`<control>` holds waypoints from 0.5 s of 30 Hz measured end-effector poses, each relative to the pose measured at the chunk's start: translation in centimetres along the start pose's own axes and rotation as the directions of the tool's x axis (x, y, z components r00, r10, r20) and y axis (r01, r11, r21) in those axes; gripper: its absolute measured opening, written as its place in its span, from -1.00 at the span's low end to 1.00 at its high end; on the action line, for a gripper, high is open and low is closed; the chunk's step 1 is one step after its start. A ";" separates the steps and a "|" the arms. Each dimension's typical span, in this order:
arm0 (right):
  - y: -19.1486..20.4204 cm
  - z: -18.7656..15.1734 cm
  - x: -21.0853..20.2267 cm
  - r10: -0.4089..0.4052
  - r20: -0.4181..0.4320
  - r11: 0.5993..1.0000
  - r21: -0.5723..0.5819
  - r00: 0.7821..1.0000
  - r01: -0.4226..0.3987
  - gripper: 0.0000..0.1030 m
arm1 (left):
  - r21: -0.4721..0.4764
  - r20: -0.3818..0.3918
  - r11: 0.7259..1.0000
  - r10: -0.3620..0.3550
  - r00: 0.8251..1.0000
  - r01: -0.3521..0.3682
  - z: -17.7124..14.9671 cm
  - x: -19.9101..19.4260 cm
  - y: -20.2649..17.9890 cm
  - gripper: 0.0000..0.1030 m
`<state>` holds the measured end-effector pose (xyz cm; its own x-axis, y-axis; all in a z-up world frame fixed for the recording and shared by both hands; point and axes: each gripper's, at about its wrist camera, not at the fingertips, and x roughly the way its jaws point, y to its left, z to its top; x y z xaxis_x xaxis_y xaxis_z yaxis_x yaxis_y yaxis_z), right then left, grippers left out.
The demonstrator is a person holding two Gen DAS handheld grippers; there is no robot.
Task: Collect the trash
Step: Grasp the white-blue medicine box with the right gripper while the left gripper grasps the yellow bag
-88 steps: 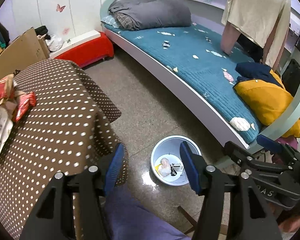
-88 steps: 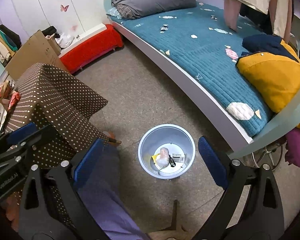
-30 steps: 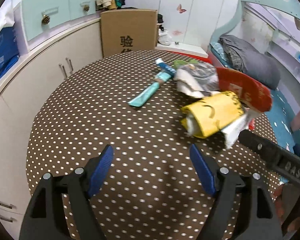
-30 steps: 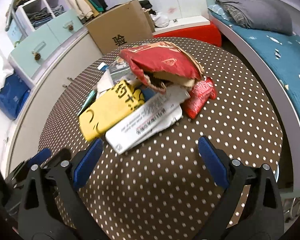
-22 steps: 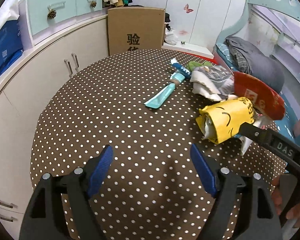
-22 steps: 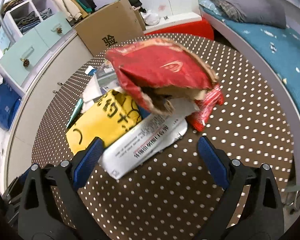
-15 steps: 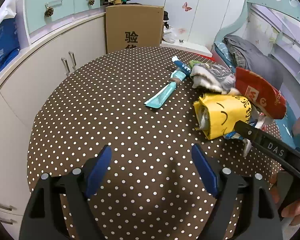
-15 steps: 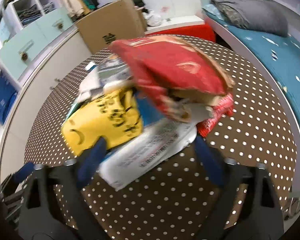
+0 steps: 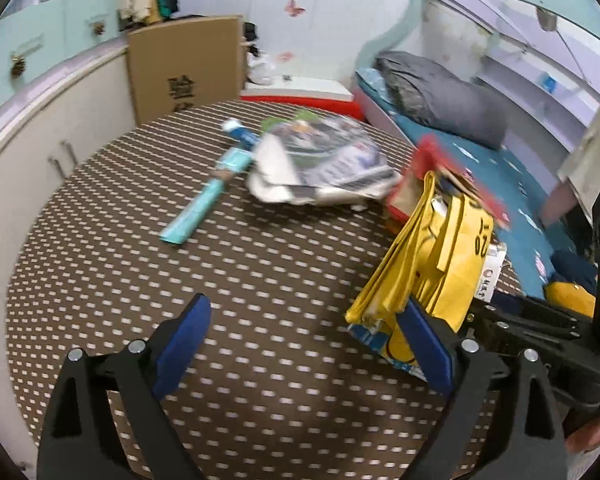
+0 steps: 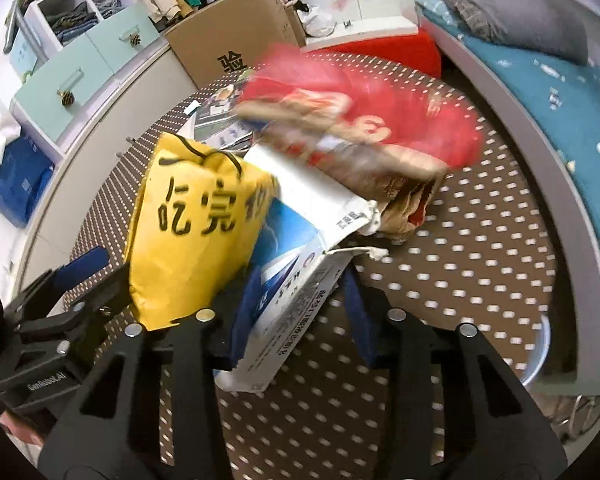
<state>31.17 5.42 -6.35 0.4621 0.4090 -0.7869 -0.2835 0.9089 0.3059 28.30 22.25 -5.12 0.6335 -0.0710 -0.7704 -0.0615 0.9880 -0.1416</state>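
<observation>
Ahead of your left gripper [image 9: 304,344] the dotted tablecloth [image 9: 260,264] lies bare up to the teal tube [image 9: 204,208]. To its right, the yellow bag [image 9: 432,256] and your right gripper [image 9: 540,332] block the way. Behind them the red bag [image 10: 364,120] and crumpled wrappers [image 9: 320,164] crowd the far side.

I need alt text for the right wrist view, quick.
The right tool is closing around a white-and-blue packet on the polka-dot table. A yellow bag leans at its left and a blurred red bag lies behind.
</observation>
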 end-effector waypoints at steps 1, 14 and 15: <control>-0.1 0.0 -0.3 -0.013 0.008 1.000 -0.010 1.000 0.013 -0.28 | -0.004 -0.003 1.000 -0.021 1.000 0.021 -0.1 0.0 -0.3 0.78; -0.1 -0.5 -2.9 -0.043 0.047 0.990 -0.136 0.998 0.049 -0.49 | -0.103 0.054 0.986 -0.125 0.991 0.130 -2.5 -3.5 0.5 0.80; -0.2 -0.6 -3.1 -0.044 0.051 0.989 -0.136 0.998 0.051 -0.51 | -0.104 0.059 0.983 -0.148 0.987 0.154 -2.8 -3.9 0.5 0.80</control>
<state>29.23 3.91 -4.28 0.5166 0.3718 -0.7713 -0.3710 0.9090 0.1897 23.62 22.59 -3.96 0.6797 -0.2086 -0.7032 -0.0432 0.9457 -0.3222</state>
